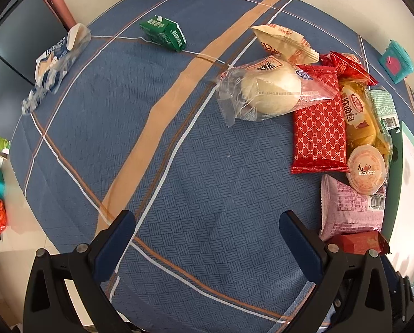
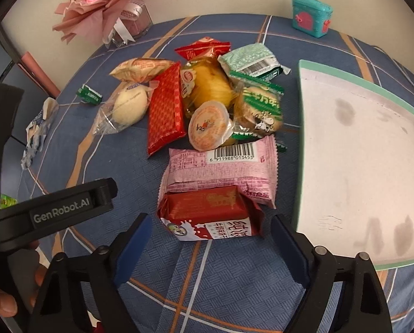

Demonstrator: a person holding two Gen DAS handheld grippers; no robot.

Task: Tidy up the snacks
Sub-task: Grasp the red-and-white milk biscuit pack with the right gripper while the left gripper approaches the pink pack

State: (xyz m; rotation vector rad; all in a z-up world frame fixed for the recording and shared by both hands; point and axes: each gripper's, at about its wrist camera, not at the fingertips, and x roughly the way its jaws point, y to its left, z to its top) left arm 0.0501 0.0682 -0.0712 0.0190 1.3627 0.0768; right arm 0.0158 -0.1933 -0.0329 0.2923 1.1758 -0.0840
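Here, the right gripper (image 2: 209,242) is hovering with jaws wide, unclamped, flanking a red milk-biscuit packet (image 2: 211,216) lying at twelve o'clock, apparently untouched. The left gripper (image 1: 207,233) is gaping empty over the counter (image 1: 179,166), the snack pile (image 1: 331,116) sitting at two o'clock.

1. The left gripper (image 1: 207,238) points steeply down, its blue-padded jaws spread wide with nothing between them.
2. The right gripper (image 2: 211,247) also tilts steeply down, jaws apart and gripping nothing.
3. At 8 o'clock in the right wrist view, a hand (image 2: 4,299) grips the left gripper's black body.
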